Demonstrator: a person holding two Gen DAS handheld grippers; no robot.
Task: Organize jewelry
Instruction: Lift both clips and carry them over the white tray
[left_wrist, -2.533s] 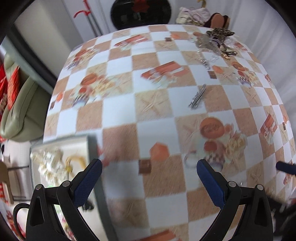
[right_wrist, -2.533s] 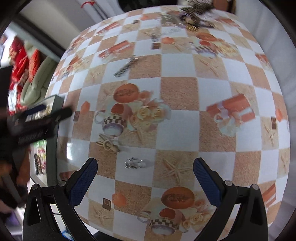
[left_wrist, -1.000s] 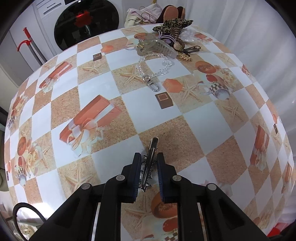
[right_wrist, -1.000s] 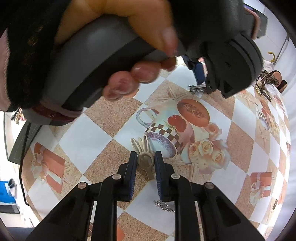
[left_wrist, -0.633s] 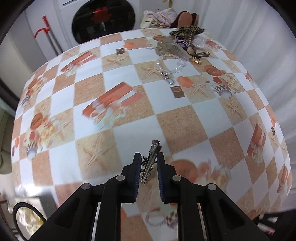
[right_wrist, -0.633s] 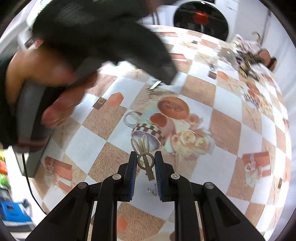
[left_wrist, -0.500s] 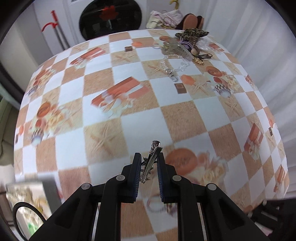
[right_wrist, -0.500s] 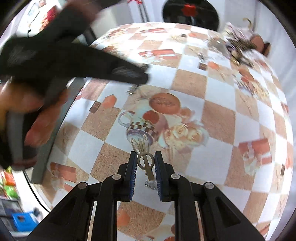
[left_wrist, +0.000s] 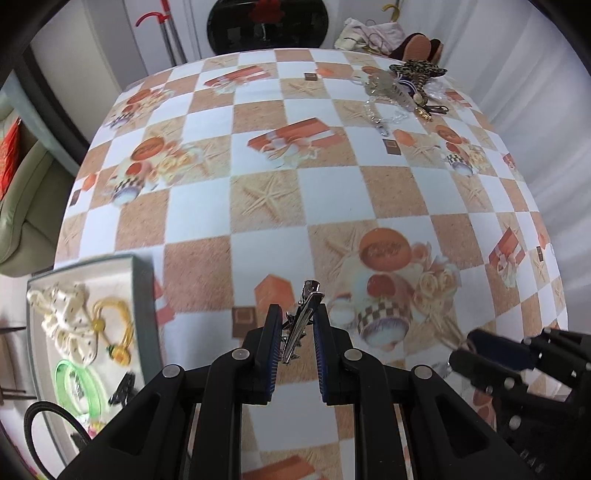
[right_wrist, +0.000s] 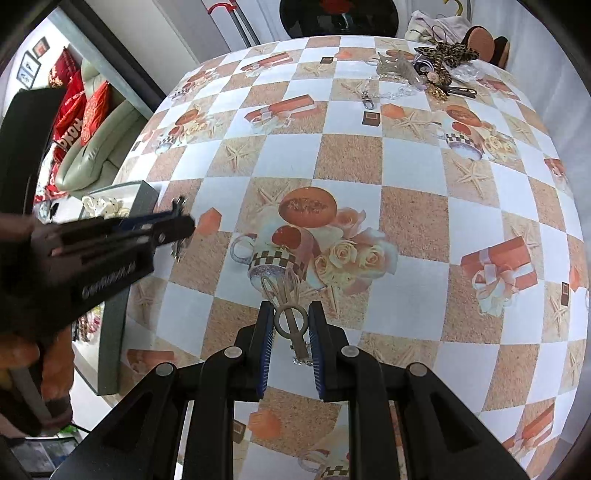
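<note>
Left of the left hand-held gripper, the tray already holds pieces; both grippers grasp clips, the right hand-held gripper too, while a pile waits far ahead.

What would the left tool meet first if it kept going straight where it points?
Probably bare tablecloth just beyond the silver clip held in the left tool; the tray lies off to one side.
</note>
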